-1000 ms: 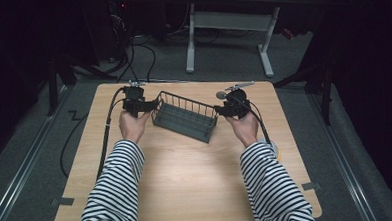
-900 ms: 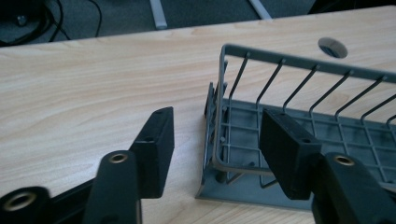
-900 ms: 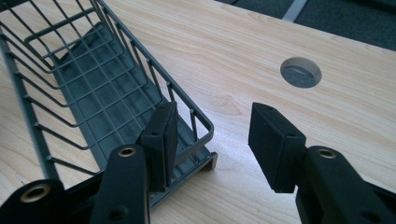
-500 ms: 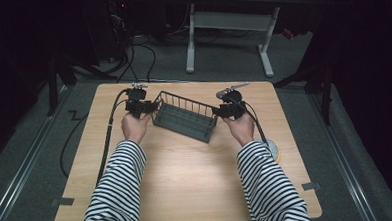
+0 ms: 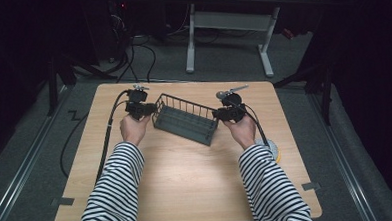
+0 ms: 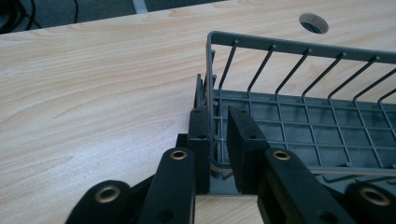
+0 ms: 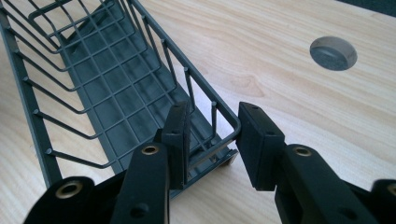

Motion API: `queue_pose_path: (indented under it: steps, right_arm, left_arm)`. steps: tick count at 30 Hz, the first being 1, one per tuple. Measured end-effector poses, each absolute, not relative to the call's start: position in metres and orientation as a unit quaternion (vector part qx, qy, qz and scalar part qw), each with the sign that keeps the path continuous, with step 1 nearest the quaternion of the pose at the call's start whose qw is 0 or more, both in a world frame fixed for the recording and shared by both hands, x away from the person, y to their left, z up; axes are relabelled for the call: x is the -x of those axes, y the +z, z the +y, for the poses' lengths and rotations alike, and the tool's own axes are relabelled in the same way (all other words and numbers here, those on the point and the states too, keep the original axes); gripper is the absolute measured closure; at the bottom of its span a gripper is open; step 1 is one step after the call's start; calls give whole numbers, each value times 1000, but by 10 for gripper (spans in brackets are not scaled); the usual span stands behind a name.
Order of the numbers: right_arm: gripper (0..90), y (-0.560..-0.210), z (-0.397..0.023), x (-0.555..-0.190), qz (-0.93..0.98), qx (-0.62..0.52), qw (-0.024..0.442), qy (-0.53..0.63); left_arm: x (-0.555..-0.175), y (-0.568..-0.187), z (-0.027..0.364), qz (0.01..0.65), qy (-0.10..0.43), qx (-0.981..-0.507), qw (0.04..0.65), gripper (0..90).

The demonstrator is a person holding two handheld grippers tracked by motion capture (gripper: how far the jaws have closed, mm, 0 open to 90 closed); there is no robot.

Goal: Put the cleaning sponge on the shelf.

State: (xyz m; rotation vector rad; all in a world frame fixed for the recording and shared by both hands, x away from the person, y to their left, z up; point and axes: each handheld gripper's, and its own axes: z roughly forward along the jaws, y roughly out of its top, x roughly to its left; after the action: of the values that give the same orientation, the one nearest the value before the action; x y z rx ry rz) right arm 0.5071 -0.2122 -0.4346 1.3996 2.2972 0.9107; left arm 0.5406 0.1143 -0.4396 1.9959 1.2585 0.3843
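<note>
While barely shifting over the last second, drawing the right sleeve (image 5: pixel 267 182) inward and uncovering a small round disc (image 5: pixel 268 146) on the table (image 5: pixel 187 191) beside it. Otherwise keeping both hands at the two short ends of the basket (image 5: pixel 184 122), with the basket sitting in much the same spot, flat on the table and empty. Judging from that stillness, settling a two-ended hold rather than carrying anything yet.

Seen from above:
- Reaching in from the basket's left end with the left tongs (image 5: pixel 151 110), jaws pointing along its length.
- Reaching in from the opposite end with the right tongs (image 5: pixel 216 114), so leaving the basket lying directly between the two.

Seen along the left tongs' own jaws:
- Straddling the end wall near its corner, one jaw outside and one inside.
- Pressing the outer jaw against the wire while leaving a thin gap on the inner side, so appearing nearly closed but not yet clamped.

Seen along the right tongs' own jaws:
- Standing wide apart either side of the end rim, one jaw inside the basket and the other well clear outside.
- Gripping nothing, simply released around the rim's rounded corner.

Probably needing both pairs squeezed down on the end wires before any lift.
</note>
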Motion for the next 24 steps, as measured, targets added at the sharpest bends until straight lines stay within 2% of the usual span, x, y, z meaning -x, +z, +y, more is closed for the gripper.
queue_pose_path:
  steps: [4,24]
  right_arm:
    - [653,-435,-216,-497,803,-481,145,322]
    - [640,-435,-220,-439,821,-447,147,325]
  left_arm:
    - [-533,-443,115,481,141,-784,366,841]
    - [-484,-445,121,451,117,-797,384,837]
